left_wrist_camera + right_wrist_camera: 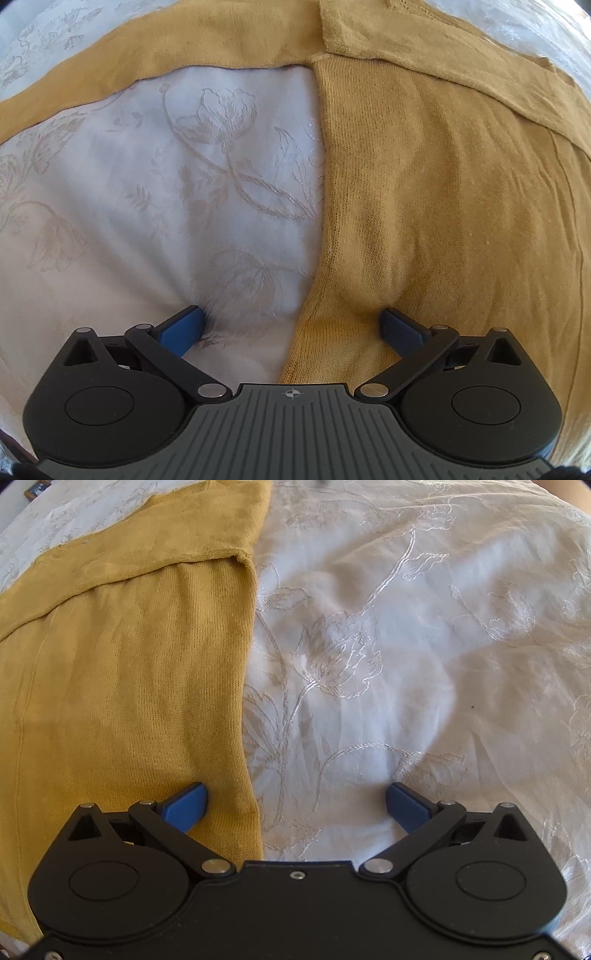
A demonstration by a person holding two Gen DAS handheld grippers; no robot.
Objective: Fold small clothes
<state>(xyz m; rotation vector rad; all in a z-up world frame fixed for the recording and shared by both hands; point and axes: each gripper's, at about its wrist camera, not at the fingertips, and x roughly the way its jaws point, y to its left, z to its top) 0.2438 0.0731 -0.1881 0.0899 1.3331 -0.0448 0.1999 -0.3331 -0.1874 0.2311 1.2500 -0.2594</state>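
Note:
A mustard-yellow knit top (424, 184) lies flat on a white floral bedspread (166, 166). One sleeve (166, 55) stretches left across the top of the left wrist view. My left gripper (293, 321) is open, straddling the top's left side edge near the hem, one blue pad on the bedspread, the other on the fabric. In the right wrist view the top (129, 664) fills the left half, with a sleeve folded across it. My right gripper (297, 801) is open, straddling the top's right side edge, left pad on the fabric, right pad on the bedspread (424, 646).
The embroidered bedspread spreads out on both sides of the garment. A small dark framed object (35, 489) shows at the far upper left of the right wrist view.

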